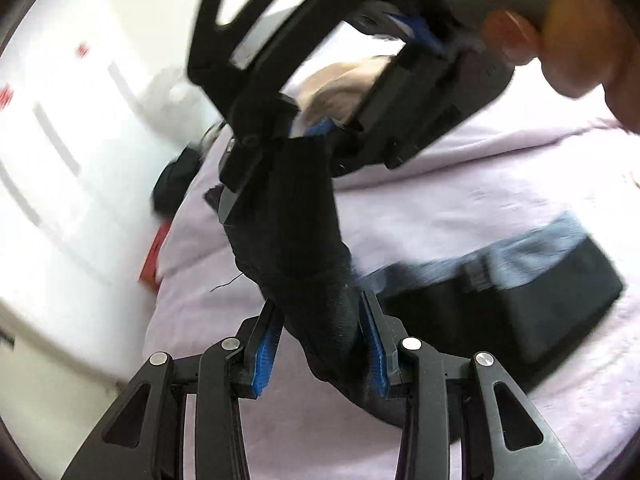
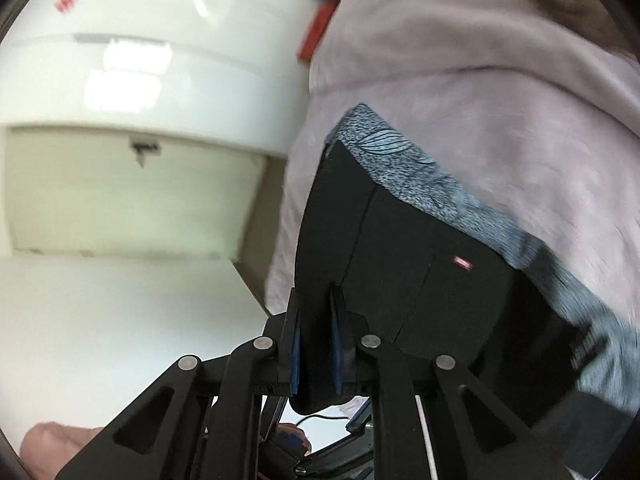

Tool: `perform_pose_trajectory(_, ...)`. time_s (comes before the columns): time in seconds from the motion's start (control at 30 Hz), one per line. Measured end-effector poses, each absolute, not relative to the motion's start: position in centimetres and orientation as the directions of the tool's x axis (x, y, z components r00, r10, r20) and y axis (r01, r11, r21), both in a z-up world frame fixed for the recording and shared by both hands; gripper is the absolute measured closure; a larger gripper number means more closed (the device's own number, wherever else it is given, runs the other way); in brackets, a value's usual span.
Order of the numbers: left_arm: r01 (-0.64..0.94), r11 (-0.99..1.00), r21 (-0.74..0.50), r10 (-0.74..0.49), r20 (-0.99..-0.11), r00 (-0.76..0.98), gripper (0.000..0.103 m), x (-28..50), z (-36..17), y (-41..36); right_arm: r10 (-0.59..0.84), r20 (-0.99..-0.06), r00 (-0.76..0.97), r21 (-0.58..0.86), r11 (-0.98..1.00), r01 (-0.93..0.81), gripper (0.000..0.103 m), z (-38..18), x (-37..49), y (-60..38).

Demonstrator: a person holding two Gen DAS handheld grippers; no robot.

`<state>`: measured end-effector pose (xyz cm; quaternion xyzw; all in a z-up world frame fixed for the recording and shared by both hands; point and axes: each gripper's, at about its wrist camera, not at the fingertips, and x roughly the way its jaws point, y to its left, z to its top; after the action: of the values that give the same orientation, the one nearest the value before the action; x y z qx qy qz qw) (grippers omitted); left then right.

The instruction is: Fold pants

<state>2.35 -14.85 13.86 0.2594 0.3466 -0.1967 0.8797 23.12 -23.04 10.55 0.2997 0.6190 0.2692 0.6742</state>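
We have the left gripper [image 1: 322,344] clamped on the black pants [image 1: 304,248], and the right gripper [image 2: 316,344] clamped on the pants' near-left edge, above the lilac sheet [image 2: 460,72].

The black pants [image 2: 404,264] have a mottled blue-grey waistband with a leaf-like pattern and a small red tag. The waist end lies flat on the lilac bedcover [image 2: 460,80], seemingly folded over. The leg end is lifted off the cover, bunched into a dark, twisted column of fabric hanging in the air.
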Motion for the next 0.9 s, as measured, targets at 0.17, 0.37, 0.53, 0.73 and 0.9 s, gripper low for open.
perform_pose_trajectory(0.17,0.66,0.666,0.348,-0.282,-0.702,0.654,0.063,-2.3,14.8,-22.8,0.759,-0.582,0.292,0.804,0.591,0.067,0.089,12.5,14.6,-33.7)
perform_pose_trajectory(0.37,0.79,0.485,0.376,-0.335,-0.754,0.564,0.063,-8.2,11.2,-31.8,0.713,-0.53,0.458,0.84,0.517,0.167,0.089,9.3,5.3,-44.6)
perform_pose_trajectory(0.53,0.844,0.364,0.394,-0.3,-0.808,0.507,0.063,-11.6,6.0,-36.5,0.677,-0.519,0.522,0.855,0.431,0.289,0.089,2.3,-0.3,-50.7)
perform_pose_trajectory(0.73,0.856,0.289,0.428,-0.243,-0.833,0.498,0.059,-13.0,2.2,-37.8,0.651,-0.552,0.521,0.831,0.383,0.403,0.089,-6.3,-3.6,-53.6)
perform_pose_trajectory(0.9,0.882,0.313,0.351,-0.251,-0.865,0.433,0.038,-12.5,2.9,-35.8,0.636,-0.561,0.53,0.826,0.383,0.414,0.084,-7.6,-4.5,-53.1)
